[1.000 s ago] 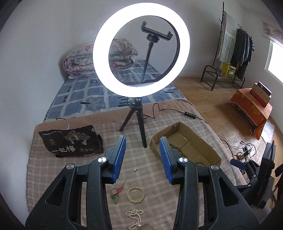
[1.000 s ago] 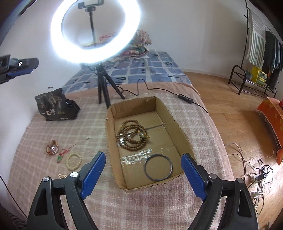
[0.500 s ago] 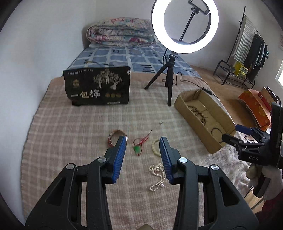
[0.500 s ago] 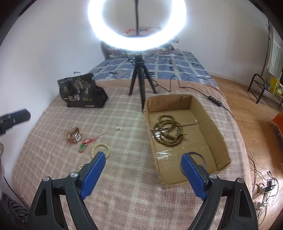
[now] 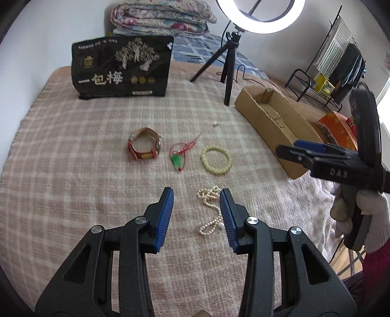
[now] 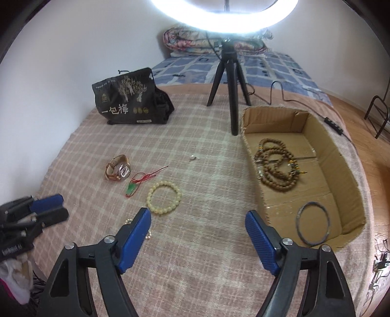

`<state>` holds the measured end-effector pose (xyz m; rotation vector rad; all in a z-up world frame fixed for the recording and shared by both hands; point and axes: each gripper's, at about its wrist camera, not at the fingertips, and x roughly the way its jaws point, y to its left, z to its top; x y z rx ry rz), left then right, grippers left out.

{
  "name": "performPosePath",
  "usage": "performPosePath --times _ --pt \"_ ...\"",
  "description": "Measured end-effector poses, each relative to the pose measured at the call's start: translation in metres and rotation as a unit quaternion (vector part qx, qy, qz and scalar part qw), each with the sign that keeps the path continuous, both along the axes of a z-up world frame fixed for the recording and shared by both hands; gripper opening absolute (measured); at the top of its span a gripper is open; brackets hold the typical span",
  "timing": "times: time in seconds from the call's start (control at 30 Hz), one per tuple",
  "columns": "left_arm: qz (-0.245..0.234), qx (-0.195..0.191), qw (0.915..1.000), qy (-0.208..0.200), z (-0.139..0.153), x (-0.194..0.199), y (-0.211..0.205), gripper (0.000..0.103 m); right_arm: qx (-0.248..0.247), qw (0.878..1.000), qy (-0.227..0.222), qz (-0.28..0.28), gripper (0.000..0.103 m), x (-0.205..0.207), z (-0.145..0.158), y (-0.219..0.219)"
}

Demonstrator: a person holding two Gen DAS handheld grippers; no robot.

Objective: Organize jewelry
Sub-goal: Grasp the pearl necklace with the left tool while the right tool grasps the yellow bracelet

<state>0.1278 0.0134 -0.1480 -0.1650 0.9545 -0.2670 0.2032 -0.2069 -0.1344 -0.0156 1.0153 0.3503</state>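
Observation:
On the checked blanket lie a pearl necklace, a cream bead bracelet, a green pendant on red cord and a brown-strap watch. My left gripper is open, low over the blanket, its right finger beside the pearls. My right gripper is open wide and empty between the bracelet and the cardboard box. The box holds brown prayer beads and a dark bangle.
A black printed bag stands at the back left. A ring light tripod stands beside the box's far end, its cable trailing right. A small white stud lies mid-blanket. Folded quilts lie behind.
My left gripper swung left and came down toward the pearl necklace. My right gripper turned left from over the box toward the loose jewelry. Both stayed open.

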Motion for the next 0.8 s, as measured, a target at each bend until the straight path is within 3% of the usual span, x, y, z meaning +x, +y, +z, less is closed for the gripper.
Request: performPosePath --times 0.43,0.8 --pt "-0.036 0.0 0.9974 0.062 -0.055 0.025 -0.029 0.04 0.004 0.997 0.077 0.029 0.053 0.045 -0.047 0.038" --pt "-0.03 -0.011 0.9957 0.087 -0.078 0.044 -0.034 0.039 -0.015 0.995 0.096 0.03 0.049 0.064 -0.071 0.05"
